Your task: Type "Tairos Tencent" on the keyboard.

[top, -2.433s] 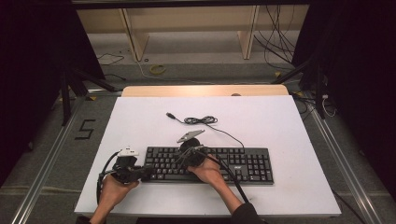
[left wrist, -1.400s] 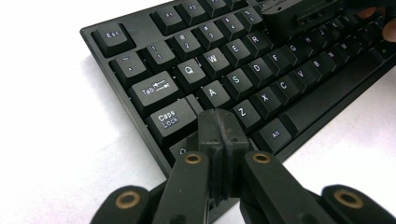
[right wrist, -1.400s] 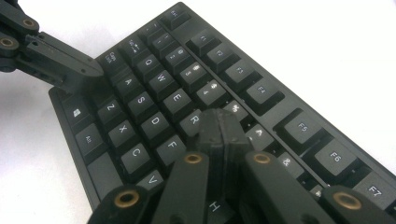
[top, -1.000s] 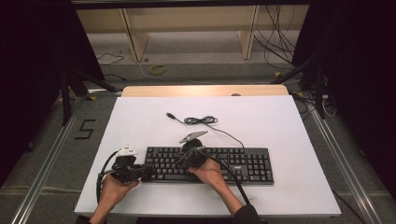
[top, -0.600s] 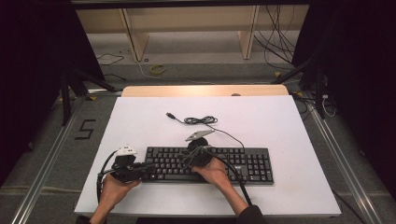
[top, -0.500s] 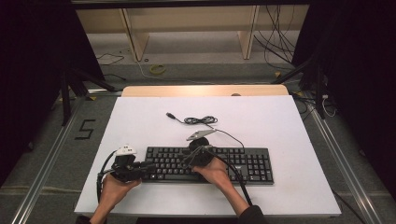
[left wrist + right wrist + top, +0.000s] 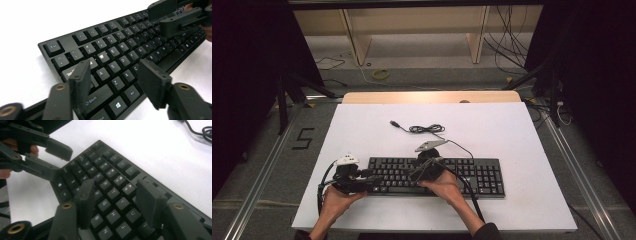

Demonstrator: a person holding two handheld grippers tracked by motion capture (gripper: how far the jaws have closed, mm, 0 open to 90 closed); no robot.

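A black keyboard (image 7: 462, 175) lies flat on the white table (image 7: 492, 125), near its front edge. My left gripper (image 7: 374, 181) hovers at the keyboard's left end and is open; its jaws (image 7: 115, 72) straddle the keys around A, S and Z without holding anything. My right gripper (image 7: 416, 175) is over the keyboard's middle, also open, with the T, Y, G and H keys (image 7: 116, 195) showing between its jaws. The two grippers point toward each other: the right gripper (image 7: 175, 20) shows ahead of the left gripper, and the left gripper (image 7: 42, 152) ahead of the right gripper.
The keyboard's black cable (image 7: 427, 129) lies coiled on the table behind it, its plug (image 7: 394, 122) pointing left; the cable (image 7: 200, 130) also crosses the right gripper view's top corner. A wooden board (image 7: 432, 96) edges the table's far side.
My right gripper has shifted a little to the right along the keyboard. The left gripper and the keyboard have stayed put.
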